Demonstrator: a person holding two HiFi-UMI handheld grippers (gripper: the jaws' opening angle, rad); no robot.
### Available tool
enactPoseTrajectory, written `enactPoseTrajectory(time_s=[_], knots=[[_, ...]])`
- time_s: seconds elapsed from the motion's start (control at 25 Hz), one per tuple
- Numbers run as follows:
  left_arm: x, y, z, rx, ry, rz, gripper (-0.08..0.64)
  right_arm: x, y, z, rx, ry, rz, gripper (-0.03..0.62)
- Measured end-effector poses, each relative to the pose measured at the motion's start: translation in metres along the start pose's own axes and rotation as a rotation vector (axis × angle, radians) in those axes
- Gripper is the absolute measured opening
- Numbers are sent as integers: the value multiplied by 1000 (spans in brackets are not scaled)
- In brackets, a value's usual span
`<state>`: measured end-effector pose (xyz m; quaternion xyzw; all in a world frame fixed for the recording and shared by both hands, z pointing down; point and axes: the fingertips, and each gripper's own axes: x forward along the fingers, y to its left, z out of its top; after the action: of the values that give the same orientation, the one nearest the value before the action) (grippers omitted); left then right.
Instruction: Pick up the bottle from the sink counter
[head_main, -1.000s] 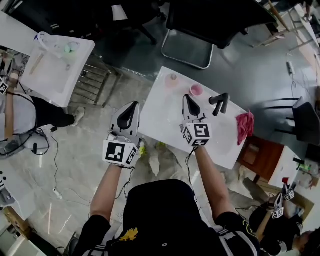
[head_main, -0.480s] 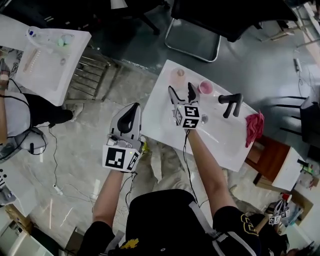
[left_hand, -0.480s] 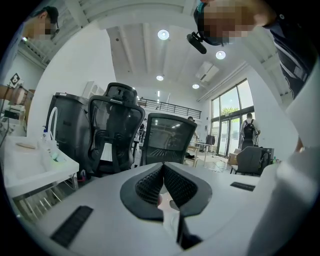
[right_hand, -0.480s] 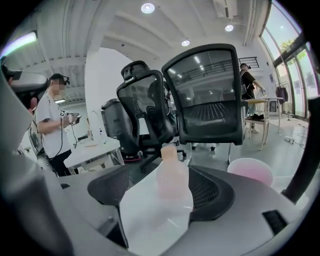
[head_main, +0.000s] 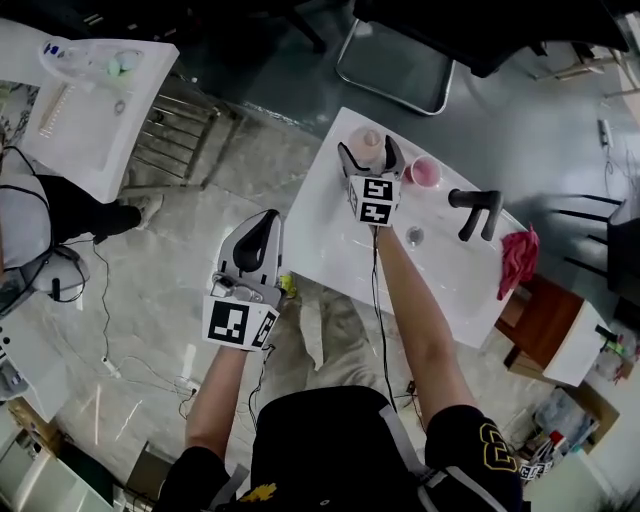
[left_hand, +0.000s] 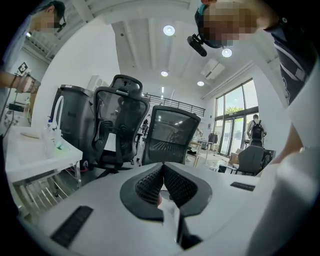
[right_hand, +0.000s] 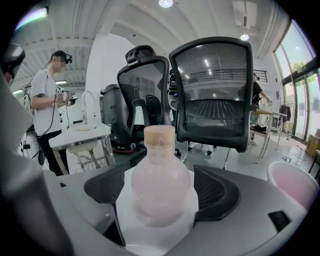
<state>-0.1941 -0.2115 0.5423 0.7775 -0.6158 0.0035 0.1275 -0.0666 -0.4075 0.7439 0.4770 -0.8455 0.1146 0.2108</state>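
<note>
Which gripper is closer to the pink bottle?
Right. The right gripper, jaws just opened, straddles the bottle without pressing it; the left gripper, shut, hangs beside the counter, well short of it.

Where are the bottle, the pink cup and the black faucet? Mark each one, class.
bottle (right_hand: 161, 187): right gripper view, on its pale pink body.
pink cup (head_main: 425, 173): head view, on its inside.
black faucet (head_main: 480, 200): head view, on its upper part.
</note>
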Motion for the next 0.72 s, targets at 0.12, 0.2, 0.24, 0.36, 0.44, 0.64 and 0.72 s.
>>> enactPoseTrajectory(time_s=[0.12,0.2,0.24,0.36,0.44,0.64,0.72], knots=[[-3,0,-7,-7,10,5,18,8,1,-6,-35,25,-12,429],[-3,1,-9,-8,11,7,18,11,3,-6,-57,31,-21,430],[-4,2,-9,-8,12,9,18,12,3,-6,-65,37,-25,430],[-4,4,-10,-8,13,13,18,13,2,-8,-59,58,-33,430],[-5,5,-9,-11,12,16,18,14,3,-7,-48,66,-27,430],[-4,1,-13,-15,20,9,18,14,5,-5,-57,92,-22,430],[-3,-1,-14,-17,23,5,18,14,3,-5,-53,100,-25,414]])
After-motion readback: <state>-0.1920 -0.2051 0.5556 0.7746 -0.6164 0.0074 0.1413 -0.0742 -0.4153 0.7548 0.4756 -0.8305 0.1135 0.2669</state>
